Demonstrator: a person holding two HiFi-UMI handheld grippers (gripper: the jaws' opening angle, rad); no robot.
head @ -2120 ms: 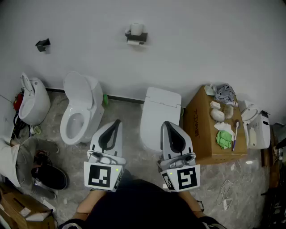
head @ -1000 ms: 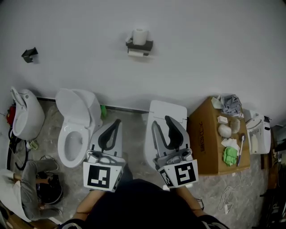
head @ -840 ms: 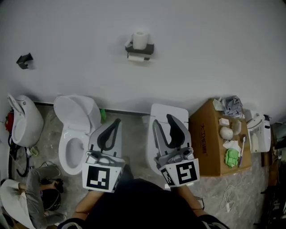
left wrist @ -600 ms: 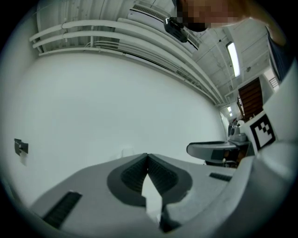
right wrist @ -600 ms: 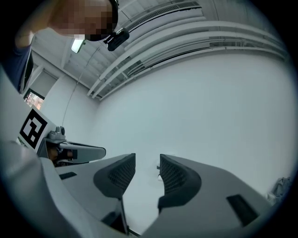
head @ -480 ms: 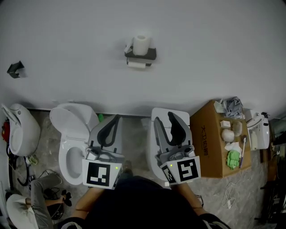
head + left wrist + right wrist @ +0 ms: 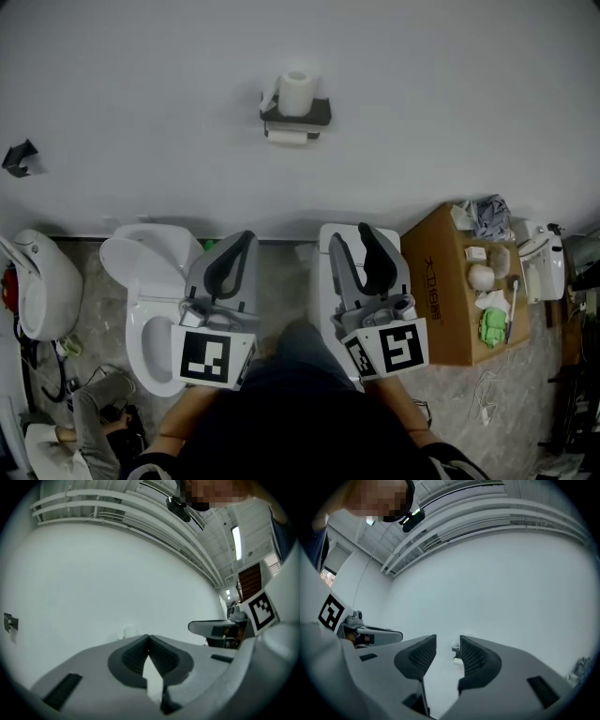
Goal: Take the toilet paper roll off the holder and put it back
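A white toilet paper roll [image 7: 298, 92] stands upright on top of a dark wall holder [image 7: 296, 114], with a second roll [image 7: 287, 137] hanging under it. Both grippers are held low, far short of the holder. My left gripper [image 7: 247, 238] is shut and empty; in the left gripper view its pads meet at the tips of the left gripper [image 7: 148, 637]. My right gripper [image 7: 352, 234] is open with nothing between its fingers. In the right gripper view the holder [image 7: 456, 648] shows far off through the gap of the right gripper [image 7: 447, 641].
On the floor below stand a white toilet with raised lid [image 7: 141, 281], a closed white toilet [image 7: 330, 291] and a cardboard box [image 7: 441, 291] with small items on top. A dark hook [image 7: 19, 157] is on the wall at left. A person crouches at bottom left [image 7: 98, 417].
The right gripper's jaws have parted since the earliest frame. Both grippers have come nearer the wall, and the holder sits a little lower in the head view.
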